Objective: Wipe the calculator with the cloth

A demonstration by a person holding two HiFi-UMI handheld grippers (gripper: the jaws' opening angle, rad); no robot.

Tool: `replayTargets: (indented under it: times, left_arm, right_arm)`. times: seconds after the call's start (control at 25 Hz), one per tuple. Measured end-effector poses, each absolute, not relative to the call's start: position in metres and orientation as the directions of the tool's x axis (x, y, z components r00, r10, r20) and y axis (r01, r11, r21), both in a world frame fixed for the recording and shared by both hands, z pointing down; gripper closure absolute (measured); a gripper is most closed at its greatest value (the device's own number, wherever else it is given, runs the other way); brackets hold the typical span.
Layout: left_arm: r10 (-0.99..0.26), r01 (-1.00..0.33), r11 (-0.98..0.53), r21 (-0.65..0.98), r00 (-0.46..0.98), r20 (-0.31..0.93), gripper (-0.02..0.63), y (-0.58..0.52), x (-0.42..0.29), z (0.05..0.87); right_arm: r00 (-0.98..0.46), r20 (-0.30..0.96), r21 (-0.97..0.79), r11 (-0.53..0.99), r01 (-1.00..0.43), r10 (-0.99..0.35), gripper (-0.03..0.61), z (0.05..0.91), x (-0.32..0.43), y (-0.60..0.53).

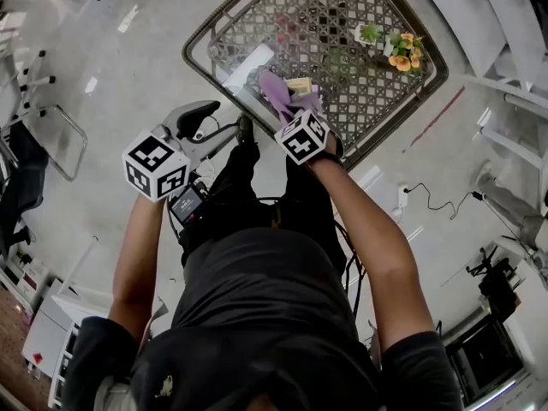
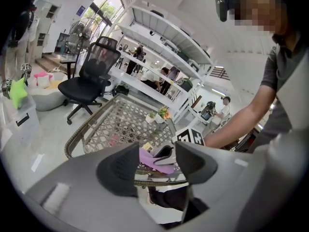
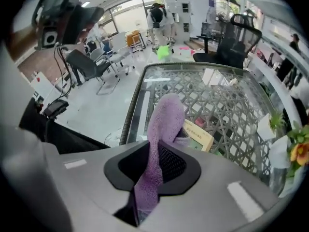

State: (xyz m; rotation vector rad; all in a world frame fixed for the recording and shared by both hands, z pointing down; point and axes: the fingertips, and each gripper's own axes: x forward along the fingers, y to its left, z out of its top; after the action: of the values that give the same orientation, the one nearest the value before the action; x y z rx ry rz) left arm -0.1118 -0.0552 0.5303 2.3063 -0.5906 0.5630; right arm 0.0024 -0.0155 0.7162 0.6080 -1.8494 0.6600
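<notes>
There is one glass-topped woven rattan table [image 3: 128,119], one purple terry cloth [image 3: 164,115] and one beige rectangular calculator [image 3: 198,134]. Two small potted plants stand at the table's far right: one green-leaved plant [image 1: 370,32] and one orange-flowered plant [image 1: 402,54]. There are two grey two-jaw grippers: the left gripper [image 2: 157,161] and the right gripper [image 3: 154,166].

Table [image 1: 325,15]: directly ahead of the person.
Calculator [image 3: 199,135]: on the table, near its near edge.
Cloth [image 3: 163,124]: between the jaws of the right gripper [image 3: 153,161], against the calculator's left side.
Left gripper [image 1: 218,125]: left of the right gripper, short of the table's near edge.
Potted plants [image 1: 390,48]: on the table's far right part, well apart from the calculator.
Office chair [image 2: 91,76]: beyond the table.
</notes>
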Motion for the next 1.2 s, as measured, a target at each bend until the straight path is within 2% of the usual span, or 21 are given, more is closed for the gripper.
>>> replayTargets:
  times: [0.28, 0.44, 0.84, 1.2]
  left_arm:
    - [-0.256, -0.548, -0.668, 0.504, 0.804, 0.536, 0.330, -0.049, -0.109, 0.529]
    - [-0.256, -0.546, -0.672, 0.501, 0.805, 0.535, 0.330, -0.047, -0.106, 0.528]
    - [-0.253, -0.541, -0.680, 0.495, 0.807, 0.533, 0.330, -0.045, -0.100, 0.525]
    - [-0.263, -0.540, -0.684, 0.490, 0.809, 0.525, 0.330, -0.046, -0.096, 0.519]
  right_arm:
    - [-0.247, 0.958, -0.009, 0.845, -0.535, -0.145, 0.525, 0.717, 0.019, -0.008]
    - [-0.207, 0.964, 0.036, 0.852, -0.523, -0.168, 0.525, 0.720, 0.032, -0.006]
    - [-0.171, 0.966, 0.036, 0.761, -0.648, -0.191, 0.525, 0.718, 0.066, -0.008]
    - [-0.253, 0.956, -0.142, 0.517, -0.844, -0.151, 0.526, 0.720, 0.073, 0.008]
